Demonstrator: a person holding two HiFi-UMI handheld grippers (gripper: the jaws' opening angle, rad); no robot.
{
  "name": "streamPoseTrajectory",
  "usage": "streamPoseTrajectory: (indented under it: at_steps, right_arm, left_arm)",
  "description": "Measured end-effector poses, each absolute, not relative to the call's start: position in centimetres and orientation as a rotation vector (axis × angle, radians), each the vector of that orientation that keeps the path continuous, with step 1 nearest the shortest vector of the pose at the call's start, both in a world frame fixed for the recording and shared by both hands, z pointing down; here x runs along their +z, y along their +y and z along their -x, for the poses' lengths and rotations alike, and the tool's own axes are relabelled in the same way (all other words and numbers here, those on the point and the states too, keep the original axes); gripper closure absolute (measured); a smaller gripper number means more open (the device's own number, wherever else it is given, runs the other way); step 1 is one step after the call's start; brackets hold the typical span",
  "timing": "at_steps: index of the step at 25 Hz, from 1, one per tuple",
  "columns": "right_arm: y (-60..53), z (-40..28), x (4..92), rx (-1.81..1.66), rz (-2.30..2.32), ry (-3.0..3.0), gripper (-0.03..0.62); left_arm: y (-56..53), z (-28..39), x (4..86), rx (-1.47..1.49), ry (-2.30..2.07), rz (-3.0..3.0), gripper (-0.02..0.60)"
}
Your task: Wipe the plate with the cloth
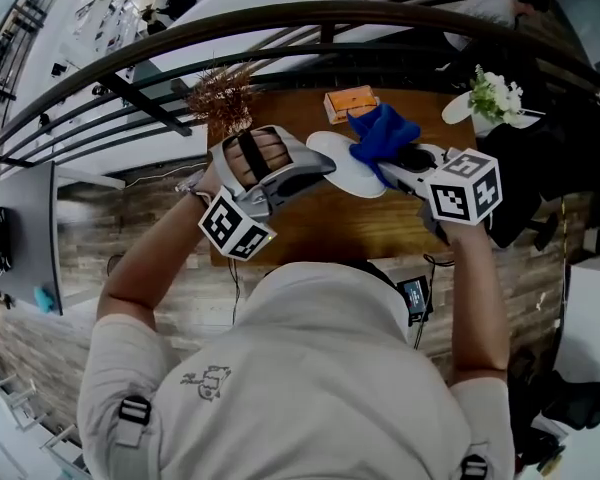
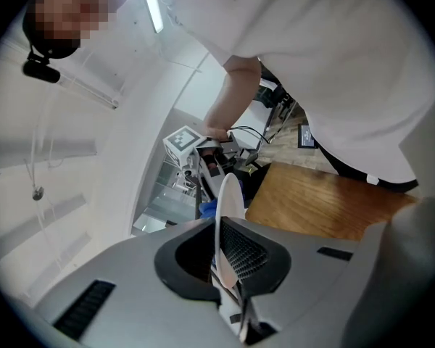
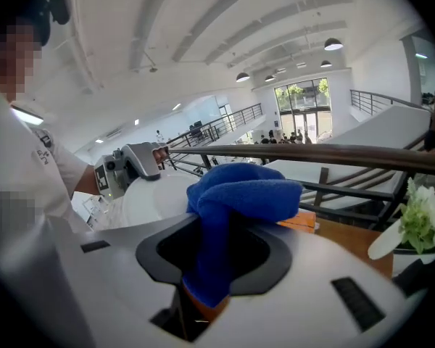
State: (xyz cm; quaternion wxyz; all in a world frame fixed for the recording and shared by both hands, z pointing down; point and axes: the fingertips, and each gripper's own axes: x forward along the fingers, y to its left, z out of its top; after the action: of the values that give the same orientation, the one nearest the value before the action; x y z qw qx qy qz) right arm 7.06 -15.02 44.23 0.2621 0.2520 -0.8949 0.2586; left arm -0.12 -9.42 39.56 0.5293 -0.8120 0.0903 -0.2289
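Note:
My left gripper (image 1: 313,165) is shut on the rim of a white plate (image 1: 342,164) and holds it up over the wooden table (image 1: 310,230). In the left gripper view the plate (image 2: 230,198) stands edge-on, pinched between the jaws of the left gripper (image 2: 222,249). My right gripper (image 1: 392,164) is shut on a bunched blue cloth (image 1: 381,132), whose free end lies against the plate's right side. Seen from the right gripper view, the cloth (image 3: 241,194) rises out of the right gripper (image 3: 212,261) and touches the plate (image 3: 154,203), with the left gripper (image 3: 134,162) behind.
An orange box (image 1: 350,101) lies at the table's far edge, beside a dried brown plant (image 1: 223,92). White flowers (image 1: 495,96) stand at the far right corner. A dark curved railing (image 1: 280,23) runs beyond the table. Brick-patterned floor lies to the left.

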Motion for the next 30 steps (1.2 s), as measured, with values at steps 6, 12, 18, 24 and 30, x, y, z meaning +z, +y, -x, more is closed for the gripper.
streamPoseTrajectory:
  at_steps: [6, 12, 18, 24, 30]
  right_arm:
    - [-17.4, -11.7, 45.3, 0.434, -0.989, -2.372, 0.477]
    - [-18.0, -14.0, 45.7, 0.411, -1.191, -2.493, 0.477]
    - [-17.6, -14.5, 48.8, 0.432, -1.16, -2.49, 0.476]
    - [-17.5, -15.8, 53.6, 0.54, -1.177, -2.449, 0.477]
    - [-16.0, -15.5, 59.3, 0.635, -1.098, -2.43, 0.476]
  left_arm:
    - [-13.2, 0.4, 39.9, -0.591, 0.36, 2.225, 0.565]
    - [-17.3, -0.9, 45.5, -0.772, 0.525, 2.566, 0.563]
    - [-19.1, -2.8, 49.4, -0.685, 0.747, 3.072, 0.563]
    - [-19.4, -4.4, 56.0, -0.843, 0.947, 3.236, 0.563]
    - [-18.9, -5.4, 62.3, -0.854, 1.143, 3.471, 0.565]
